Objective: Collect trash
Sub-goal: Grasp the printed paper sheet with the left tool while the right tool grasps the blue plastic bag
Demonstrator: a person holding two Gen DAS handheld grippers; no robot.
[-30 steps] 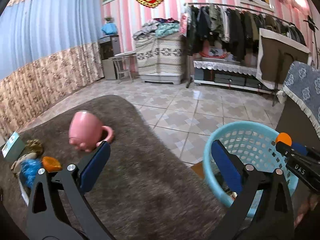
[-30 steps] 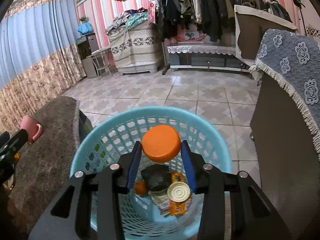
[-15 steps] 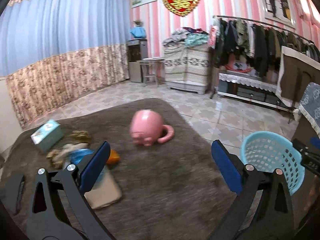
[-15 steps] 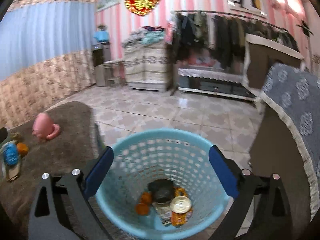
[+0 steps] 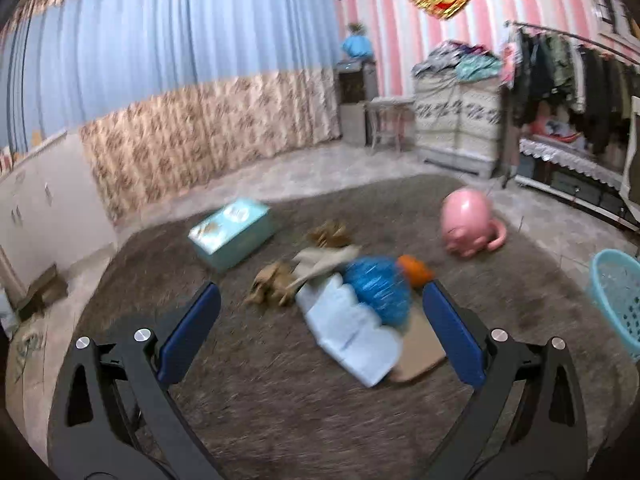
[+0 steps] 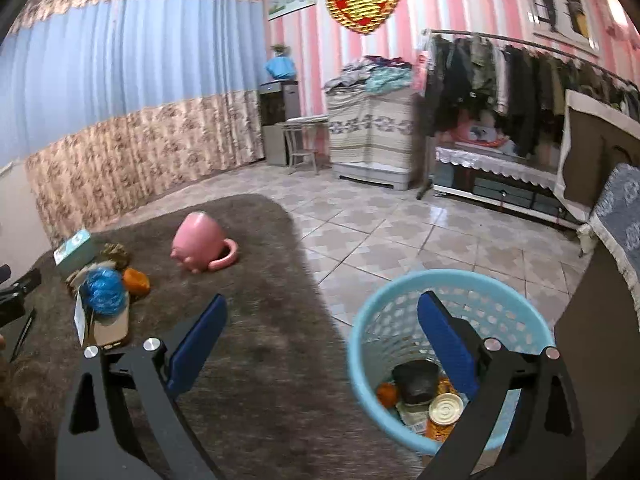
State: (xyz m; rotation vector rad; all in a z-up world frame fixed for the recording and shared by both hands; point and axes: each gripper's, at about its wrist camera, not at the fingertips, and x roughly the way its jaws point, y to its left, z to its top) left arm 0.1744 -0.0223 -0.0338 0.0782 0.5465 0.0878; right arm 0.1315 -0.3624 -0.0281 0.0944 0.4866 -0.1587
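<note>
Beside the brown shaggy table (image 6: 260, 360), both tongs gape wide, empty.
Right tongs (image 6: 320, 348) straddle its edge; pale blue plastic basket (image 6: 362, 360) holds cans; left tongs (image 5: 320, 332) face scattered litter.

Pale blue basket (image 6: 404, 312) with a dotted lattice of holes — orange scraps and a dark lump inside. Pink mug (image 6: 200, 246) on the shaggy brown-grey counter (image 6: 260, 360). Crinkled bright blue wrapper (image 5: 378, 288), orange piece (image 5: 416, 270), teal box (image 5: 232, 232), white paper (image 5: 352, 332) — curtains blue over beige floral, wall pink-striped.
</note>
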